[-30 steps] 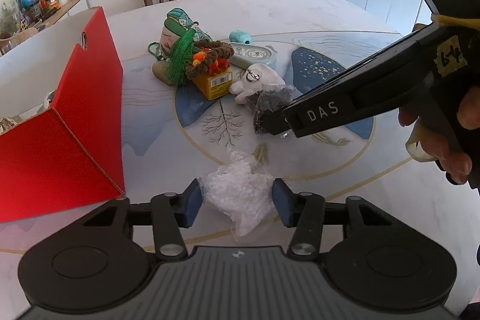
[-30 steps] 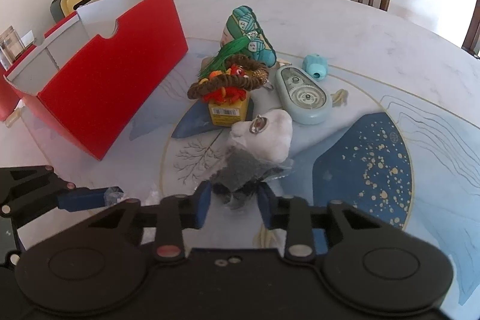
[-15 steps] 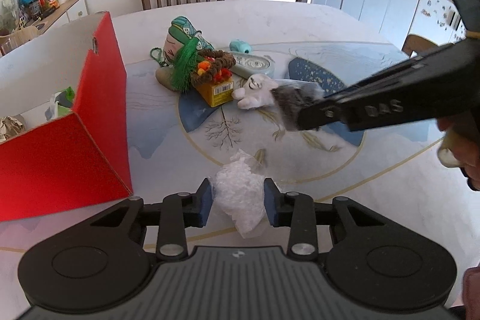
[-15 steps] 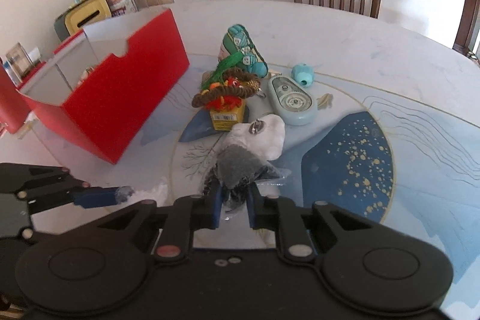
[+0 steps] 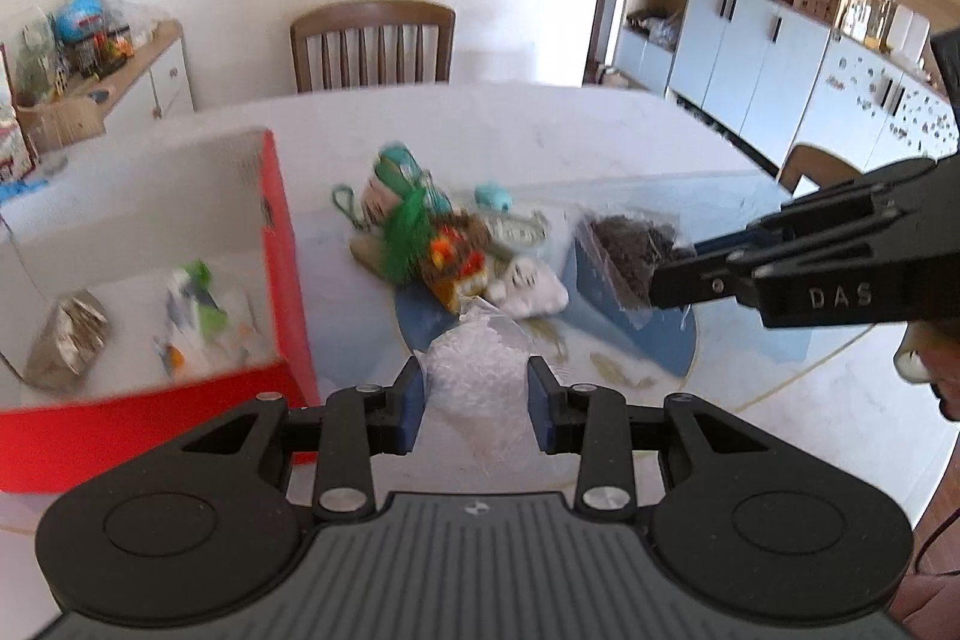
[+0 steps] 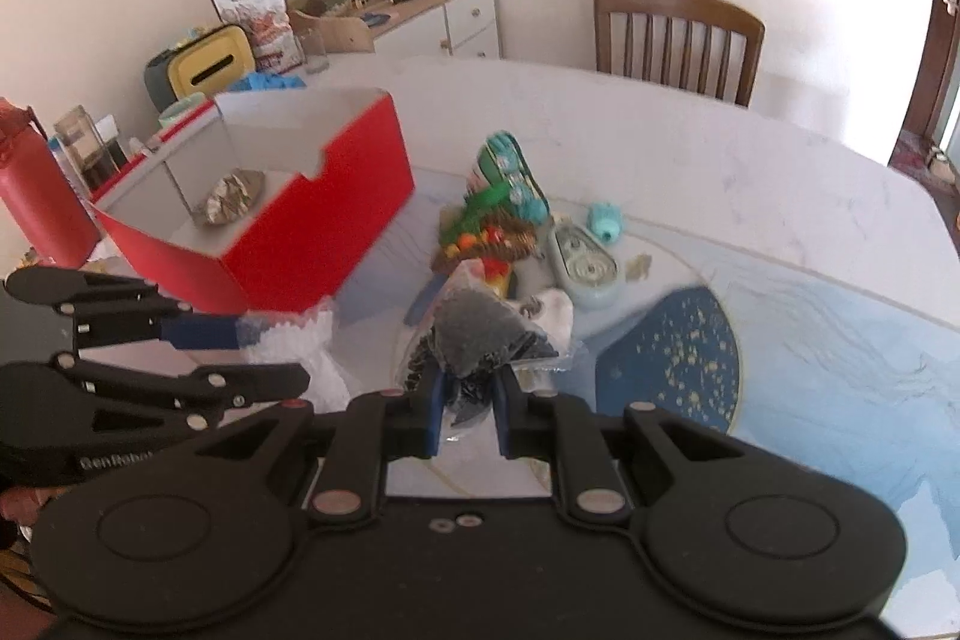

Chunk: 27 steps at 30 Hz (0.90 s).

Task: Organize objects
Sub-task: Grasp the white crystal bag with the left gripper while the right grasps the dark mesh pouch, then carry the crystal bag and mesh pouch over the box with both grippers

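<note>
My left gripper (image 5: 476, 403) is shut on a clear bag of white beads (image 5: 480, 382) and holds it above the table, right of the red box (image 5: 282, 244). My right gripper (image 6: 468, 409) is shut on a clear bag of dark beads (image 6: 480, 334), also lifted; it shows in the left wrist view (image 5: 630, 250) too. The red box (image 6: 312, 232) is open on top and holds a silver packet (image 5: 72, 334) and a green and white packet (image 5: 204, 310). A pile stays on the table: a green tasselled pouch (image 5: 402, 214), a yellow box with a brown bracelet (image 5: 456, 262), and a white plush (image 5: 531, 286).
A pale blue oval device (image 6: 582, 262) and a small teal object (image 6: 603, 217) lie beyond the pile. A wooden chair (image 5: 372, 43) stands at the table's far edge. A sideboard with clutter (image 6: 372, 4) is at the left, and a red bottle (image 6: 36, 196) stands by the box.
Both grippers have risen off the table with their bags. The left view now looks down into the red box, which sits closer.
</note>
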Each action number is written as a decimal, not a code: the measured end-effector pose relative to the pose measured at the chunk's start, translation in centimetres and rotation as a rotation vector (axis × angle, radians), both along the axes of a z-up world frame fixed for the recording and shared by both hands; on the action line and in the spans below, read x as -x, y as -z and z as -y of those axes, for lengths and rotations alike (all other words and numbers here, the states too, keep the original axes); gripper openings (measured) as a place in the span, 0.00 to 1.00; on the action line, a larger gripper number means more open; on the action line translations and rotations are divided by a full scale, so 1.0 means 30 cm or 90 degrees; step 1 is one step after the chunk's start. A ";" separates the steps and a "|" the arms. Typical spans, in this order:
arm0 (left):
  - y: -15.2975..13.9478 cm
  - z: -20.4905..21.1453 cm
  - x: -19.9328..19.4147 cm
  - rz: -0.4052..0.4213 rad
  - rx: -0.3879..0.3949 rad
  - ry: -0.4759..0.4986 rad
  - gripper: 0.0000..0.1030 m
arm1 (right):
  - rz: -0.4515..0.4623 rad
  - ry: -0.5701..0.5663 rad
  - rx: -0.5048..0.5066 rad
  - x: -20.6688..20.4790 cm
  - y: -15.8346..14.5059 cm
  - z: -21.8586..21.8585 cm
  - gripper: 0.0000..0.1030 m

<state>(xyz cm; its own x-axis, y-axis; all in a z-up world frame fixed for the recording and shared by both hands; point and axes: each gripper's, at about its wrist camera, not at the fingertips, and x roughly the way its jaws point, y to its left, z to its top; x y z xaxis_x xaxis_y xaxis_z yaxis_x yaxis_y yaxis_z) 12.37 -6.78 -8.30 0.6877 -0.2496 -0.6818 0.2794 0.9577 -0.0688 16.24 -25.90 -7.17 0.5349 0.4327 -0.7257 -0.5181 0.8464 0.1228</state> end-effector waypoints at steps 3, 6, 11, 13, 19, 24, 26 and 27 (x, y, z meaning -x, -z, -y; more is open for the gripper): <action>-0.048 -0.034 -0.004 0.005 0.008 -0.012 0.33 | 0.018 -0.005 -0.003 0.009 -0.047 -0.025 0.15; -0.086 -0.078 -0.009 0.011 0.013 -0.026 0.33 | 0.035 -0.014 -0.006 0.012 -0.085 -0.061 0.15; -0.138 -0.172 -0.023 0.020 0.018 -0.053 0.33 | 0.041 -0.032 -0.010 0.004 -0.123 -0.141 0.15; -0.154 -0.213 -0.026 0.020 0.021 -0.063 0.33 | 0.040 -0.042 -0.011 -0.001 -0.134 -0.183 0.15; -0.184 -0.347 -0.044 0.022 0.013 -0.096 0.33 | 0.028 -0.071 -0.017 -0.021 -0.162 -0.311 0.15; -0.190 -0.455 -0.072 0.020 -0.001 -0.118 0.33 | 0.026 -0.099 -0.014 -0.039 -0.174 -0.440 0.15; -0.191 -0.493 -0.085 0.022 -0.005 -0.127 0.33 | 0.030 -0.108 -0.012 -0.042 -0.176 -0.483 0.16; -0.193 -0.516 -0.094 0.025 -0.009 -0.133 0.33 | 0.032 -0.111 -0.009 -0.046 -0.174 -0.508 0.16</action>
<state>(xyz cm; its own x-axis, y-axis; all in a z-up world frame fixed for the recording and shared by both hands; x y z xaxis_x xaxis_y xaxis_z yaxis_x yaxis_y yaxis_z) 15.20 8.71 -2.49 0.7494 -0.0899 -0.6559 0.0775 0.9958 -0.0480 17.63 -10.65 -1.95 0.4861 0.5319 -0.6934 -0.6630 0.7413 0.1039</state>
